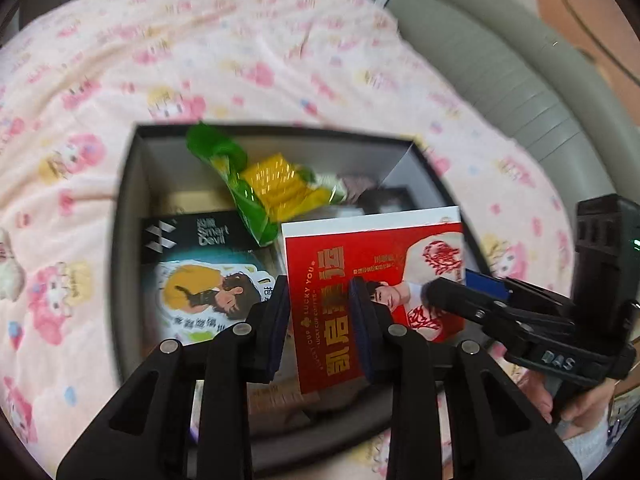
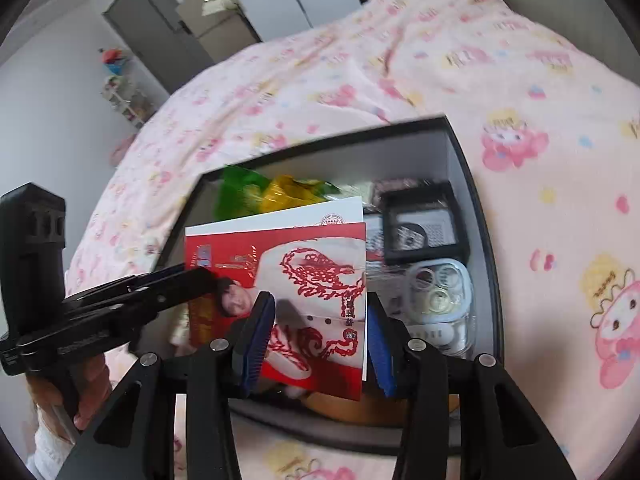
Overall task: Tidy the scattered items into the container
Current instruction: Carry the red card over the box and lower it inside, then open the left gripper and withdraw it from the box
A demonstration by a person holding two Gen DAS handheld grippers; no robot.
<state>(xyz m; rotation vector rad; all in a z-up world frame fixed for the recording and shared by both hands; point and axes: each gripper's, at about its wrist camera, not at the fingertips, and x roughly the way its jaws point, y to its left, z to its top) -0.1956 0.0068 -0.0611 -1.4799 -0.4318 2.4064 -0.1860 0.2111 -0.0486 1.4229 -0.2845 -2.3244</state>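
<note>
The step in hand is the placing of the red card (image 1: 380,264) into the black box (image 1: 128,200). The card lies inside the box, tilted, leaning on the things under it. A green and yellow snack bag (image 1: 256,184) lies behind it, and a clear case (image 2: 436,288) just beside it on the right.

The left gripper (image 1: 320,312) and the right gripper (image 2: 316,332) both hang above the card with the jaws partly apart. The card faces the cameras flat, behind the pads, so I judge that neither gripper clamps it: both are released.

I see no more loose items on the blanket (image 1: 240,60), so the tidying looks nearly done. The next move probably calls for lifting both grippers clear without catching the card's raised edge, then looking outside the box for anything left.

The box stands on a soft pink blanket with a cartoon print, which may let it tip. A grey padded edge (image 1: 500,80) runs beside the blanket. Further back there are a grey door (image 2: 152,32) and a small shelf (image 2: 124,96).
</note>
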